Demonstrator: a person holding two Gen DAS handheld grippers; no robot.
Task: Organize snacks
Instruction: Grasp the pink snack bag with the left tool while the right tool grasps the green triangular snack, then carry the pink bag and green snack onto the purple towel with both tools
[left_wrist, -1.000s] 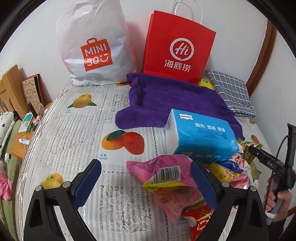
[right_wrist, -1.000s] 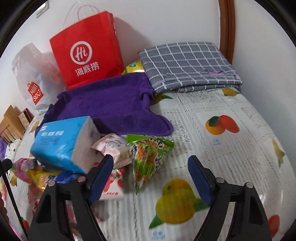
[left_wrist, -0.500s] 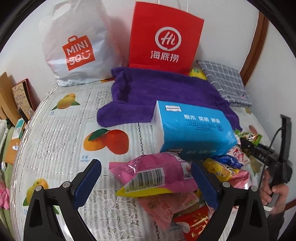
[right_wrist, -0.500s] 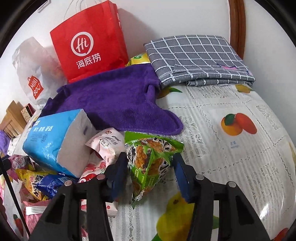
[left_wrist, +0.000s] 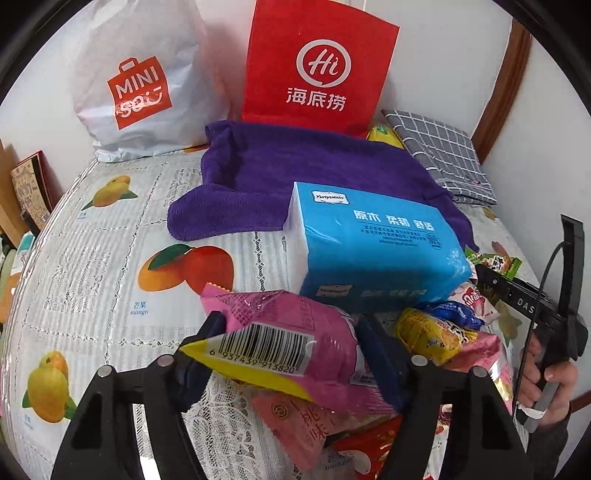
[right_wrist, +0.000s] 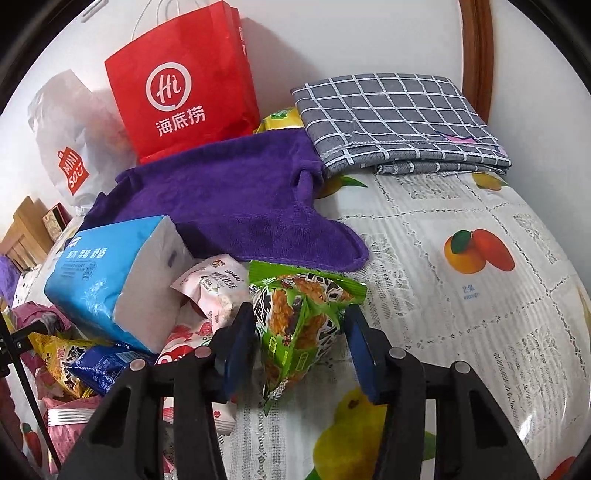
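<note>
Pink crinkly plastic snack bag with a yellow edge and barcode label (left_wrist: 284, 332) sits on top of the snack heap near the front edge of the table, between the blue pads of the left gripper (left_wrist: 295, 354); its jaws have just been closing and both pads now touch the bag's sides, grasping it. Under it a paler pink packet with red print (left_wrist: 295, 424) and a red wrapper (left_wrist: 362, 443).

Green crinkly snack bag with black-and-white print (right_wrist: 299, 325) stands just right of the heap on the tablecloth, pinched between the right gripper (right_wrist: 299, 347) pads; those jaws have just been closing and are clenched on it, the bag's sides dented. In the left wrist view a hand (left_wrist: 546, 376) holds that gripper at the right edge.

Heap also has a yellow snack packet (left_wrist: 428, 336), a small blue wrapper (left_wrist: 450, 314) and a pale pink pouch (right_wrist: 214, 291). Blue soft tissue pack with white ends (left_wrist: 373, 254) leans on the heap, behind the pink bag.

Behind: purple terry towel (left_wrist: 295, 177) spread mid-table. At the back edge by the wall, a red paper carrier bag with white logo (left_wrist: 317, 70), a white plastic shopping bag with red logo (left_wrist: 144, 81) to its left, and a folded grey checked cloth (right_wrist: 399, 122) at the back right corner. Fruit-print lace-pattern tablecloth (left_wrist: 92, 266) covers the table.
</note>
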